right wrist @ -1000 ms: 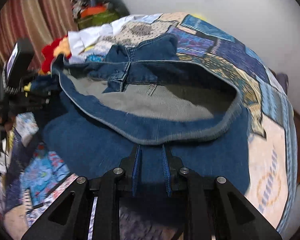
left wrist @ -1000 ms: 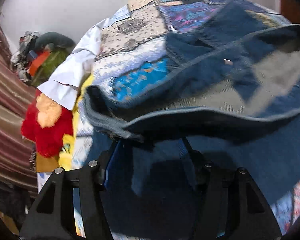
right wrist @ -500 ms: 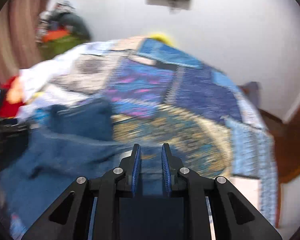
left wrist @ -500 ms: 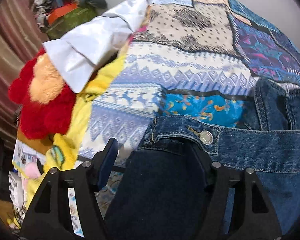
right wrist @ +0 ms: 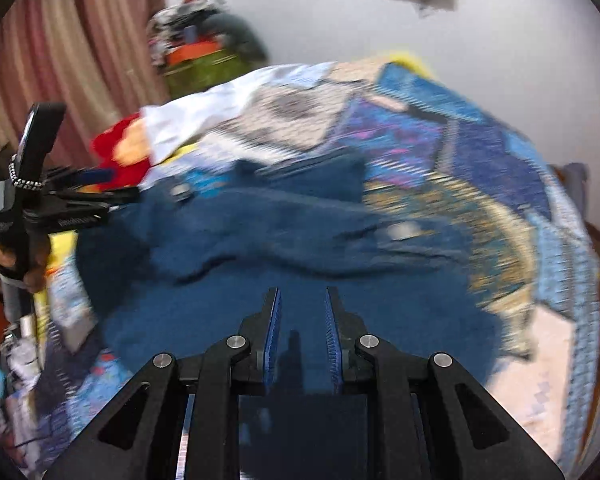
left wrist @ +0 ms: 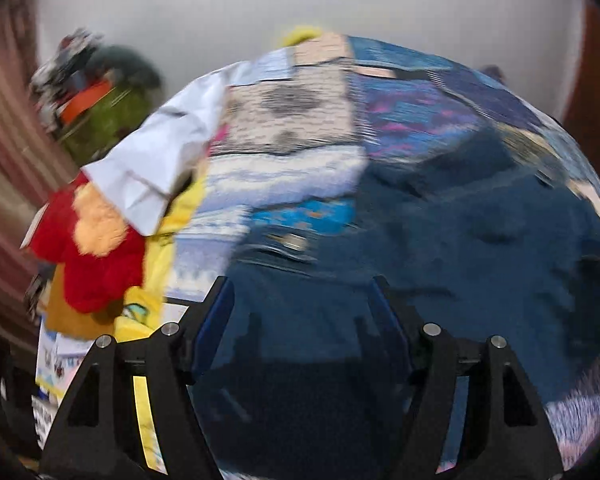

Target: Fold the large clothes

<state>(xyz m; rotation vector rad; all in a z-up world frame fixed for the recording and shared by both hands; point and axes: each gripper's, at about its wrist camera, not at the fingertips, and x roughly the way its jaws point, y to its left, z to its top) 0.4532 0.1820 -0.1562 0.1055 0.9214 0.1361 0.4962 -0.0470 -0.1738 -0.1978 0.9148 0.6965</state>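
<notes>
A pair of dark blue jeans lies spread on a patchwork bedspread, waistband and metal button toward the left. It also shows in the right wrist view. My left gripper is open and empty, its fingers wide apart just above the denim. My right gripper is open with a narrow gap and holds nothing, hovering over the near part of the jeans. The left gripper also shows from the side in the right wrist view. Both views are motion-blurred.
A white cloth and a red and orange plush toy lie at the bed's left edge. A green bag with clutter stands by striped curtains. A white wall is behind the bed.
Both grippers held the lifted jeans a second ago. The jeans now lie laid down on the bed and both grippers have let go and opened.
</notes>
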